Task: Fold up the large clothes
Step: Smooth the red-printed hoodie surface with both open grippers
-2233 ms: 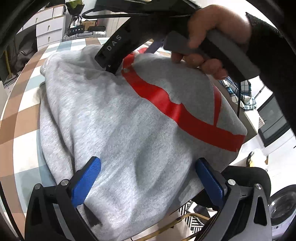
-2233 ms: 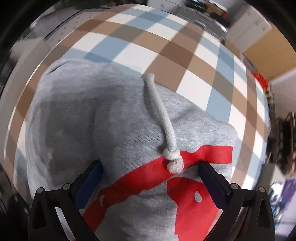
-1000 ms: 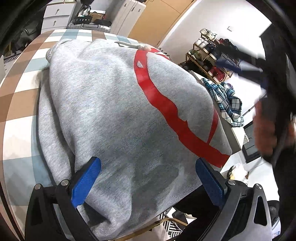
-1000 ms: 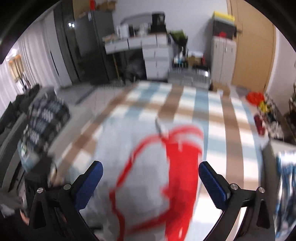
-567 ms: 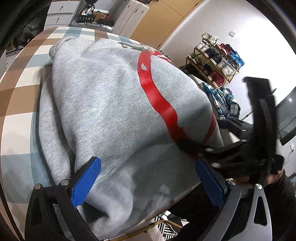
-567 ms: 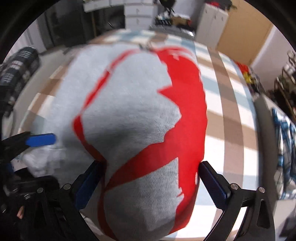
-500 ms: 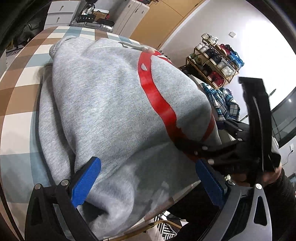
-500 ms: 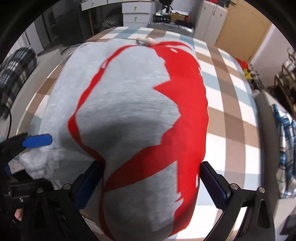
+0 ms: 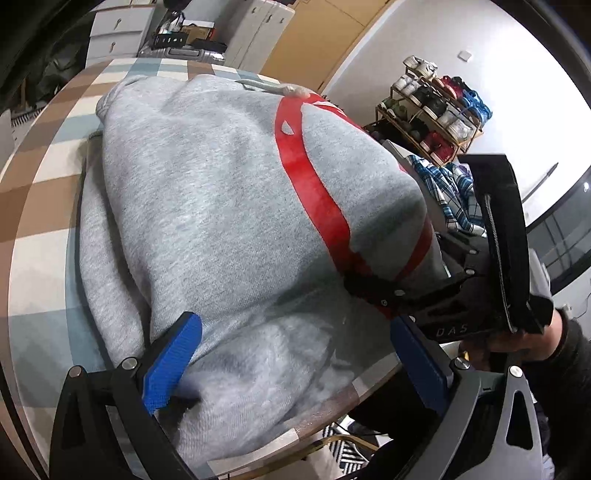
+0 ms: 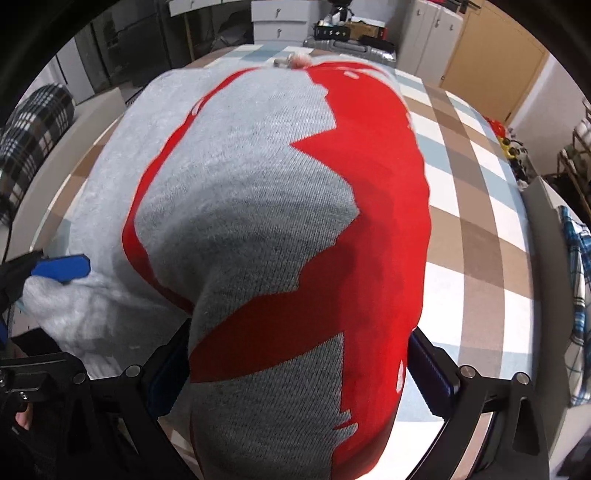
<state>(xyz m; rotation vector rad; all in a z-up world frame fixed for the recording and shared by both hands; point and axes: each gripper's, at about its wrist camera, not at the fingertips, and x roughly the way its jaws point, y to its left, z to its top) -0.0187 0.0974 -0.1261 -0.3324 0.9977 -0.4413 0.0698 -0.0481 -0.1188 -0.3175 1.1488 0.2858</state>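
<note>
A grey hoodie (image 9: pixel 221 206) with a red print lies folded in a thick bundle on the checked table (image 9: pixel 33 206). Its drawstring knot (image 9: pixel 291 89) rests on the far end. My left gripper (image 9: pixel 295 358) is open, its blue pads (image 9: pixel 173 363) straddling the near edge of the bundle. In the right wrist view the hoodie (image 10: pixel 258 229) fills the frame. My right gripper (image 10: pixel 299 371) is open, with the bundle's near end bulging between its fingers. The right gripper (image 9: pixel 480 280) also shows in the left wrist view, held by a hand (image 9: pixel 524 339) at the hoodie's right corner.
The table's near edge (image 9: pixel 325 410) runs just under the hoodie. A shoe rack (image 9: pixel 436 107) and a blue plaid cloth (image 9: pixel 450 192) stand beyond the right side. White drawers (image 10: pixel 277 18) and a suitcase (image 10: pixel 354 48) lie past the far end. Bare checked tabletop (image 10: pixel 476 206) lies right of the hoodie.
My right gripper left the hood end by the drawstring, swung around, and now sits at the near right corner beside the left one. The left gripper has barely moved.
</note>
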